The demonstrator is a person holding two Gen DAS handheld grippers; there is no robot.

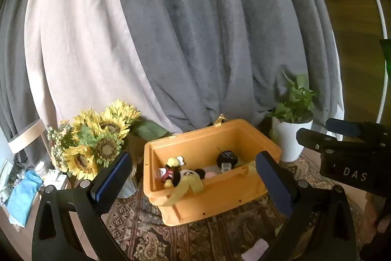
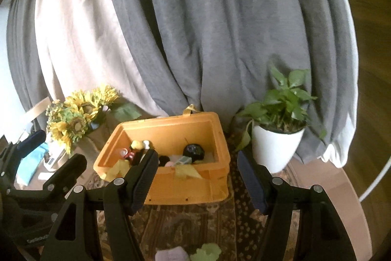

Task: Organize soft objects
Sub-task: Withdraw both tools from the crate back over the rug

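Observation:
An orange plastic bin [image 1: 220, 197] [image 2: 185, 187] stands on the patterned rug. It holds a Mickey plush [image 1: 171, 174] [image 2: 133, 153], a black round toy [image 1: 226, 158] [image 2: 194, 151] and yellow cloth [image 1: 188, 187] [image 2: 187, 171]. My left gripper [image 1: 194, 177] is open and empty, its fingers either side of the bin's front. My right gripper [image 2: 198, 173] is open and empty in front of the bin; it also shows in the left wrist view [image 1: 327, 132]. A pale lilac soft piece [image 2: 171, 255] [image 1: 255, 250] and a green soft piece [image 2: 207, 251] lie on the rug near me.
Sunflowers in a vase [image 1: 97, 138] [image 2: 78, 119] stand left of the bin. A potted plant in a white pot [image 1: 292, 136] [image 2: 276, 146] stands to its right. Grey and cream curtains [image 1: 195, 28] hang behind. Blue cloth and clutter [image 1: 22, 192] lie far left.

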